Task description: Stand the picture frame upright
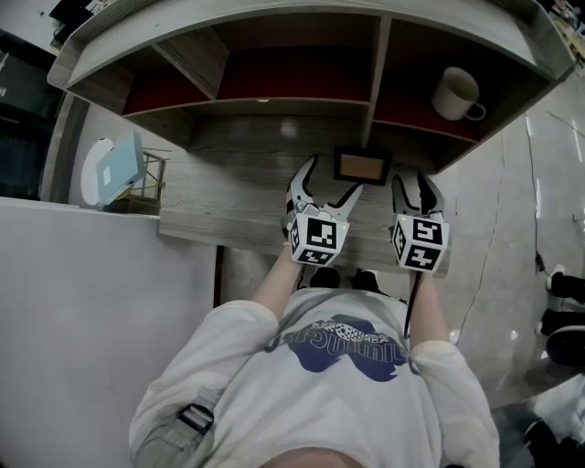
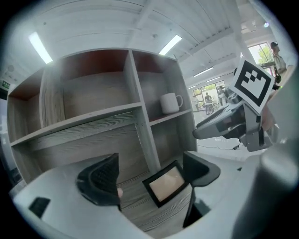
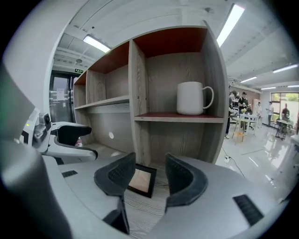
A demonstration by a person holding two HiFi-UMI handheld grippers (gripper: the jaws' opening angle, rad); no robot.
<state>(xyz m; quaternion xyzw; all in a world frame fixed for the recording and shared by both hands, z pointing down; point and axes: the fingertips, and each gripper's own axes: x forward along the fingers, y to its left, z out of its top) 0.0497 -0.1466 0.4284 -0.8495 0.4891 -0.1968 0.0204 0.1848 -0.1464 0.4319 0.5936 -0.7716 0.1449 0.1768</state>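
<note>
Head view showed the picture frame lying flat on the bench. Left tool and right tool stood open, empty. Frame judged light, rigid, possibly glazed: grip its rim.

We see the desk and the shelf unit in pale grey wood-grain board, matt, with dull red inner panels. The picture frame has a matt black border around a tan, paper-like centre. The mug looks like smooth white ceramic.

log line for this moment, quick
picture frame: flat on desk | left gripper: open, empty | right gripper: open, empty | frame not yet gripped
</note>
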